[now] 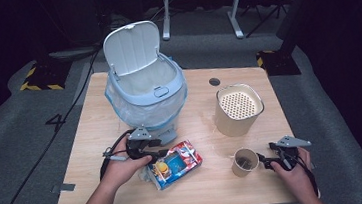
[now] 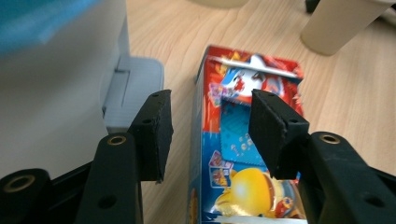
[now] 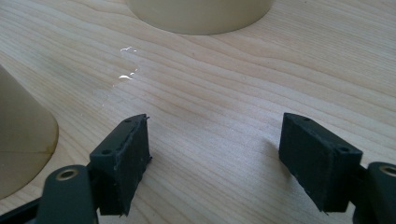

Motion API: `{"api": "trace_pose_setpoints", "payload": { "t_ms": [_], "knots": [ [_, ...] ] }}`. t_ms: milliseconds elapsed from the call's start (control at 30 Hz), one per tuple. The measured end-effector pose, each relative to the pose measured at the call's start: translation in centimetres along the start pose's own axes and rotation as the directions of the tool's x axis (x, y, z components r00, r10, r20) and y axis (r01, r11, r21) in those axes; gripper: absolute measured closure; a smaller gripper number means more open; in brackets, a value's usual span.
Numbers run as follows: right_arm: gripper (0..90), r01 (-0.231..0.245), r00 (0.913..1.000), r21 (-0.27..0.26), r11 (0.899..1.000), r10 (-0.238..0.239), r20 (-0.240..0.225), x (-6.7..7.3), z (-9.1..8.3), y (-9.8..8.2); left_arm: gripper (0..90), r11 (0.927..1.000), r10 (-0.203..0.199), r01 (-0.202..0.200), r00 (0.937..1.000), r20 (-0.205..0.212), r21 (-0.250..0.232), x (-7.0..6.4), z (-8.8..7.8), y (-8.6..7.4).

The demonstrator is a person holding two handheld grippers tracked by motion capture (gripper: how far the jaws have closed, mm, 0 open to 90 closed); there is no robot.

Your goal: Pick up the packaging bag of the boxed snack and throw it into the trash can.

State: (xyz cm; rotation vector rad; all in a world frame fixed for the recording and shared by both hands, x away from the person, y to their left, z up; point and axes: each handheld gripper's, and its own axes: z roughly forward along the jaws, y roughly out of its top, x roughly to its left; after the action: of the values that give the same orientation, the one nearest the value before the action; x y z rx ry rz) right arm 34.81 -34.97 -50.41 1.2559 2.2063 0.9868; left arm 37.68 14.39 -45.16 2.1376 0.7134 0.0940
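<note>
High view first: a pale wooden table [image 1: 97, 140] carried a white-and-blue lidded bin lined with a clear bag [image 1: 146, 88], its lid tipped up, near the far left corner. A cream cylindrical container with a perforated top [image 1: 238, 109] stood toward the right edge. A red-and-blue printed carton [image 1: 175, 164] lay flat by the near edge, just left of the middle, and a small tan paper cup [image 1: 245, 161] stood upright near the near right corner. The left gripper [image 1: 157, 155] lay at the carton's left end, and the right gripper [image 1: 263, 160] sat just right of the cup.

Left gripper view: the black jaws stood apart over the carton [image 2: 247, 154], one on each side of its upper part, not pressing it; the bin's grey base [image 2: 133, 91] was just beside it.

Right gripper view: the jaws were spread wide above bare wood, with the cup's wall [image 3: 21, 140] just beside the left-hand jaw and not between them
</note>
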Motion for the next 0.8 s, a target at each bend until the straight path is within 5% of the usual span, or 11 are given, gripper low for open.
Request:
{"api": "trace_pose_setpoints", "payload": {
  "t_ms": [367, 533, 800],
  "knots": [
    [26.3, 0.006, 1.0000, -0.002, 1.000, -0.006, -0.004, 0.0, 0.0, 0.0, 68.9, 0.9918, -0.062, 0.058, 0.9975, 0.035, 0.114, 0.5, 2.1, -0.6],
    [26.6, 0.006, 1.0000, -0.003, 1.000, -0.006, -0.005, 0.0, 0.0, 0.0, 73.3, 0.9848, -0.104, 0.100, 0.9943, 0.024, 0.142, 0.4, 2.3, -0.2],
    [26.8, 0.006, 1.0000, -0.003, 1.000, -0.006, -0.008, 0.0, 0.0, 0.0, 78.4, 0.9804, -0.110, 0.109, 0.9939, -0.004, 0.164, 0.5, 2.5, -0.1]
  ]
}}
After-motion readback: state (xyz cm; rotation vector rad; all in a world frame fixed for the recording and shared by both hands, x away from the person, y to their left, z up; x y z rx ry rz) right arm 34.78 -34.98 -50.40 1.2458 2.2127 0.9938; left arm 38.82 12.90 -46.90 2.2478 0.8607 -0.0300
